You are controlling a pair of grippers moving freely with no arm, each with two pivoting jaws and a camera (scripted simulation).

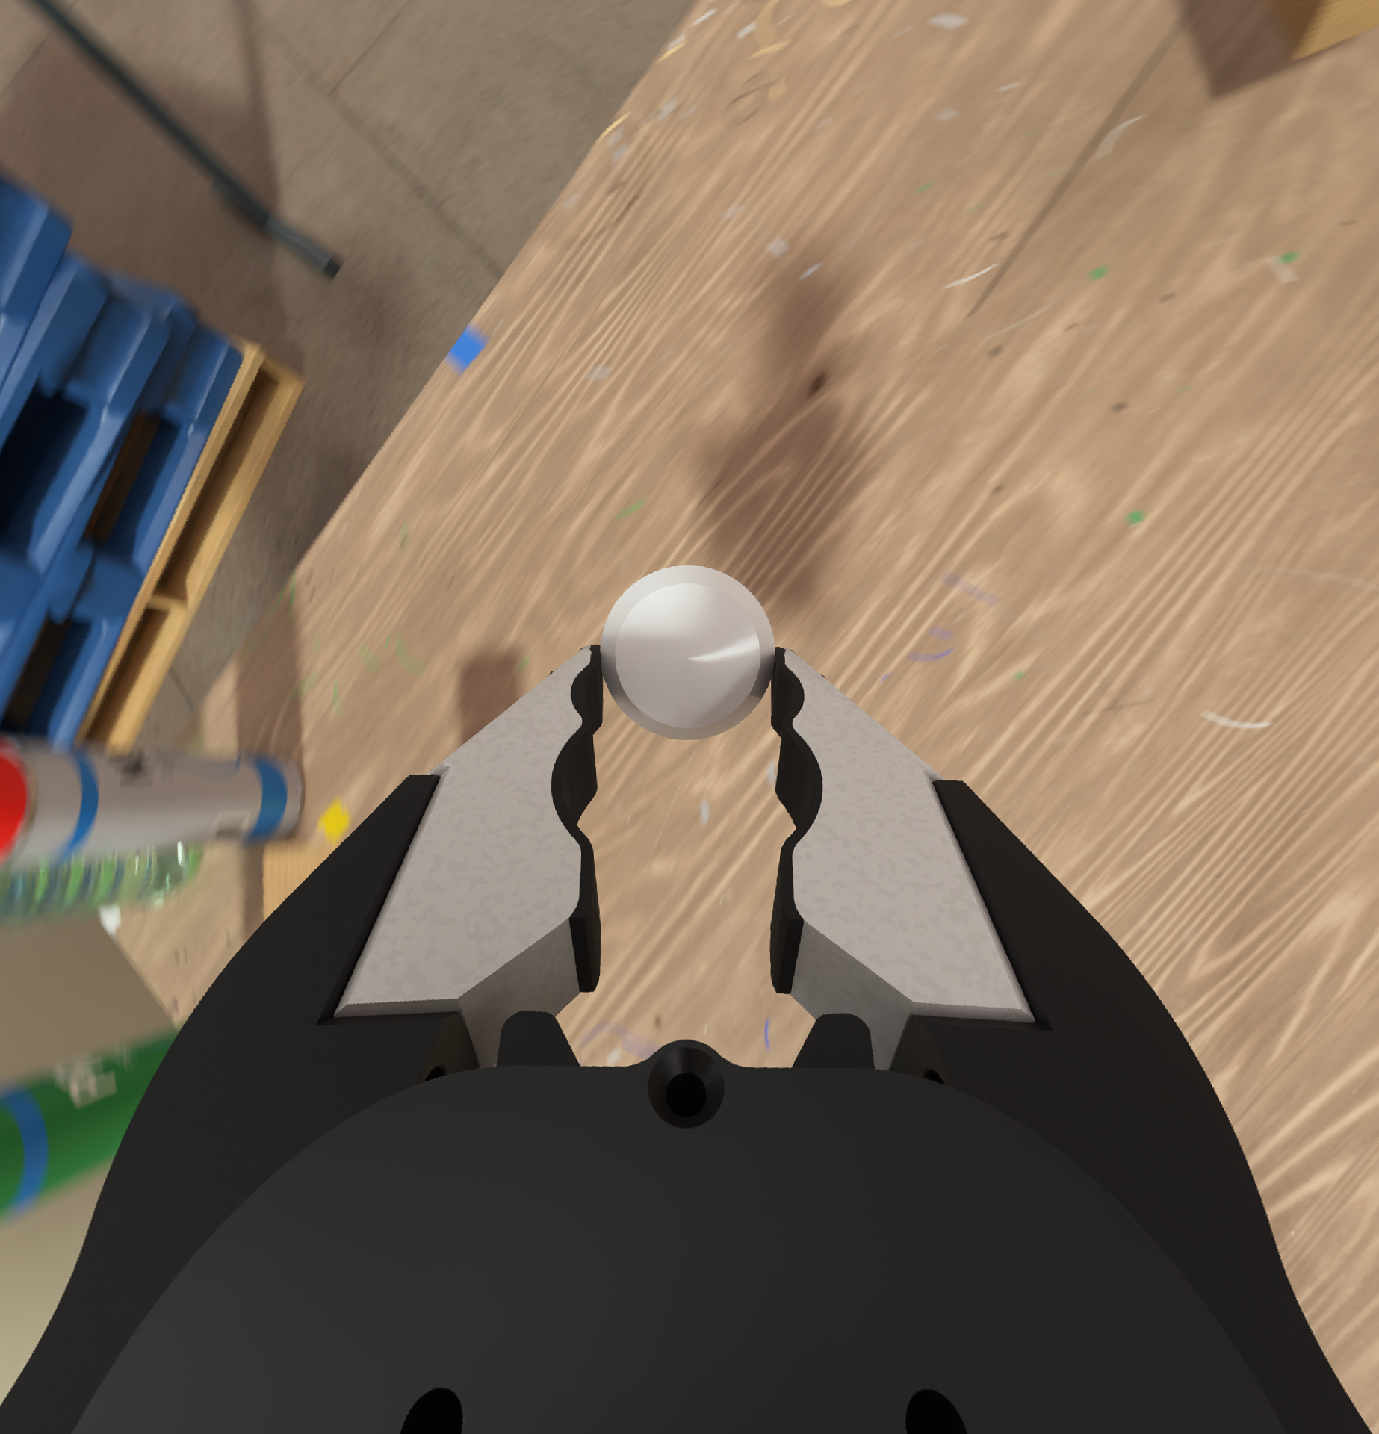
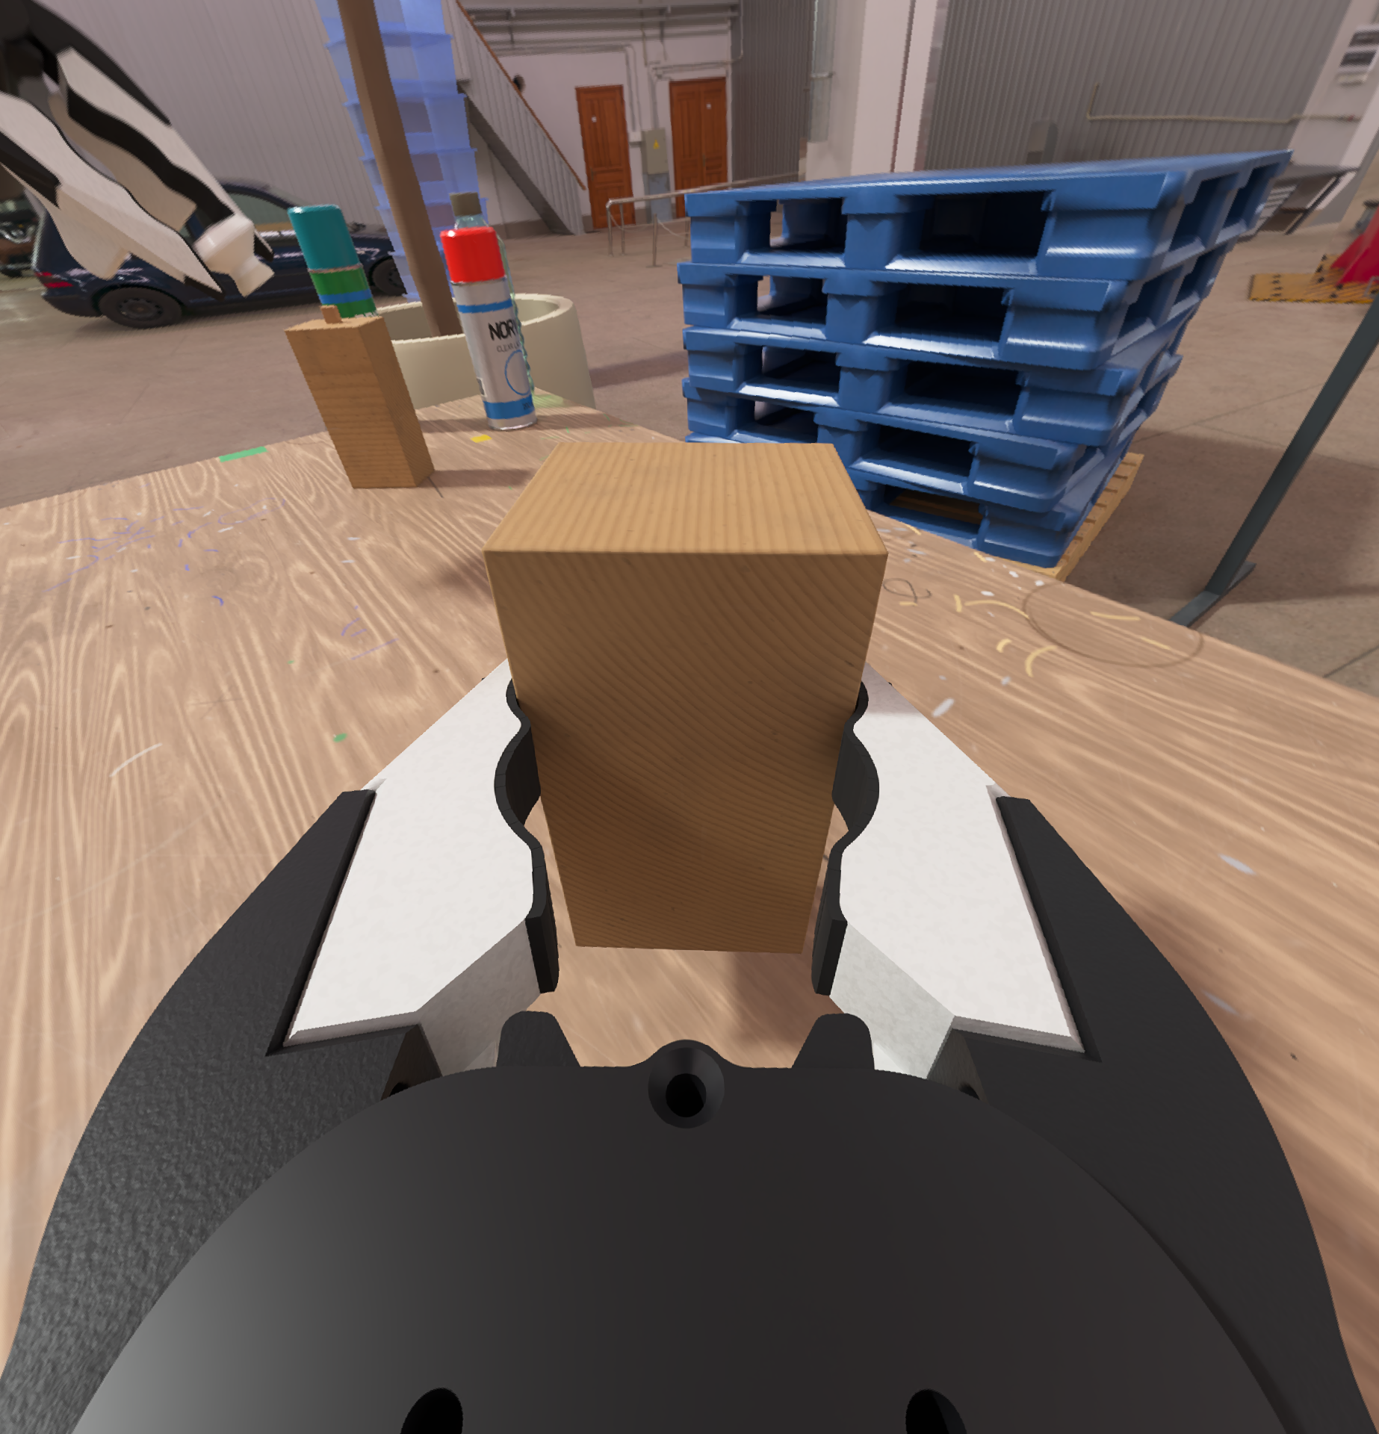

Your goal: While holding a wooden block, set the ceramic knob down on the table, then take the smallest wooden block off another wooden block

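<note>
1. Right gripper (image 2: pixel 686 815) nearest the lens: fingers clamped on both side faces of a wooden block (image 2: pixel 682 683), block upright, its lower end clear of the table (image 2: pixel 205 698).
2. Left gripper (image 1: pixel 686 659) pinching the ceramic knob (image 1: pixel 686 652) at the fingertips, rounded white face toward the camera, tips touching both sides.
3. Same left gripper seen far upper left of the held block in the right wrist view (image 2: pixel 221 240), knob (image 2: pixel 240 248) between its tips, well above the table.
4. Knob's shadow on the tabletop (image 1: pixel 981 543) beyond it; knob not touching the surface.
5. Tall wooden block (image 2: pixel 360 403) standing on the table, far left of the held block, near the table's far edge.
6. Small wooden block (image 2: pixel 331 314) sitting on top of the tall one, only a sliver visible.
7. Red-capped spray can (image 2: pixel 488 326) upright just right of the tall block; green-banded can with teal cap (image 2: pixel 333 260) behind it.
8. Cream round tub (image 2: pixel 547 341) behind the cans, brown pole rising from it.
9. Blue pallet stack (image 2: pixel 942 349) on the floor, far right of the held block, off the table.
10. Left wrist view: pallets (image 1: pixel 65 465) and both cans blurred at the left edge.
</note>
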